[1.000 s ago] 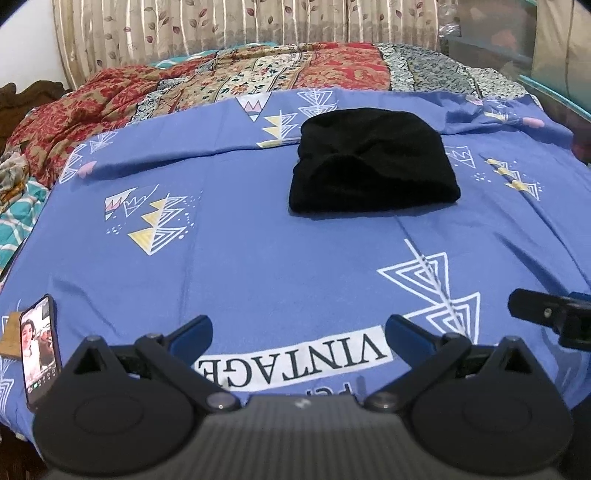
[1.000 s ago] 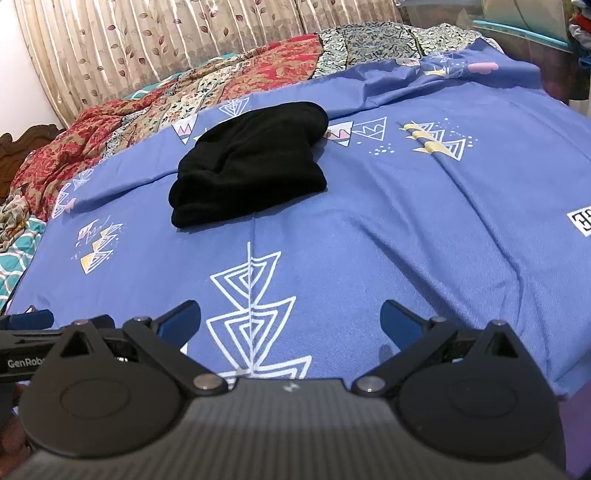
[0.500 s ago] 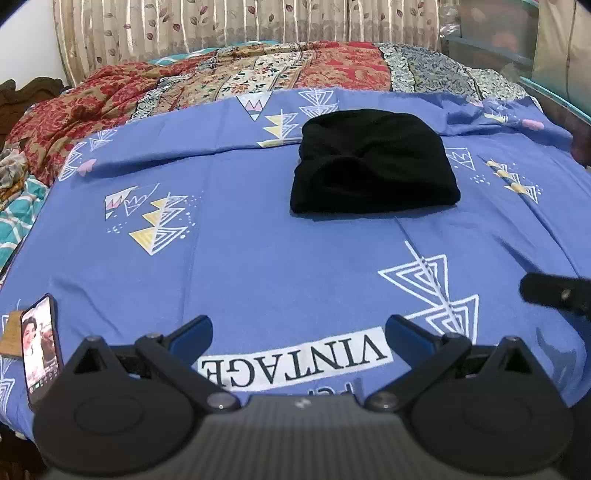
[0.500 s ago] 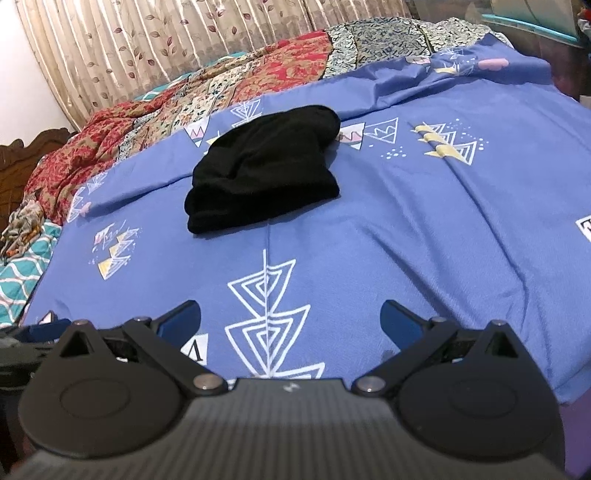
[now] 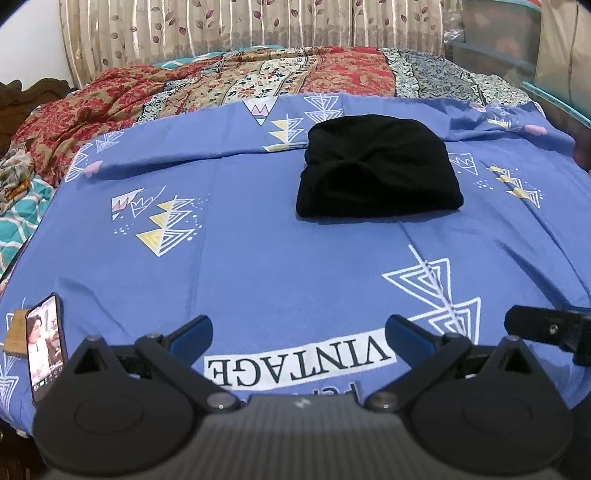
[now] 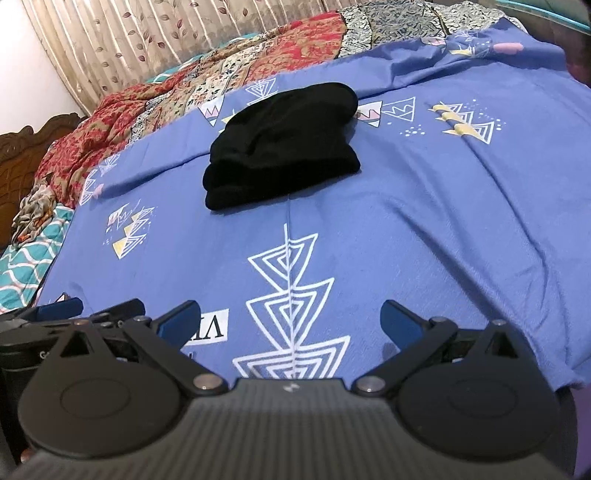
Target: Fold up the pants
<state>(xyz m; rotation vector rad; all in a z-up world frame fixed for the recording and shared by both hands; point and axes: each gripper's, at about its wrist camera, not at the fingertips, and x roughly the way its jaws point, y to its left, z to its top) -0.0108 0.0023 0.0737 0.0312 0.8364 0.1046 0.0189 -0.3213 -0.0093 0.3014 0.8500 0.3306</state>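
The black pants (image 5: 376, 171) lie folded into a compact bundle on the blue patterned bedsheet (image 5: 258, 266), toward the far middle of the bed. They also show in the right wrist view (image 6: 282, 144). My left gripper (image 5: 299, 332) is open and empty, low over the near edge of the bed by the "VINTAGE" print. My right gripper (image 6: 290, 319) is open and empty, also near the front edge, well short of the pants. The right gripper's side shows at the left wrist view's right edge (image 5: 546, 326). The left gripper shows at the right wrist view's lower left (image 6: 62, 314).
A phone (image 5: 46, 347) with a lit screen lies at the bed's near left corner. A red and floral quilt (image 5: 258, 77) is bunched along the far side below a curtain (image 5: 240, 26). A teal cloth (image 5: 18, 221) lies at the left.
The pants stay still. The right wrist view has swung, so the pants sit further right in it. The left gripper has shifted only slightly.
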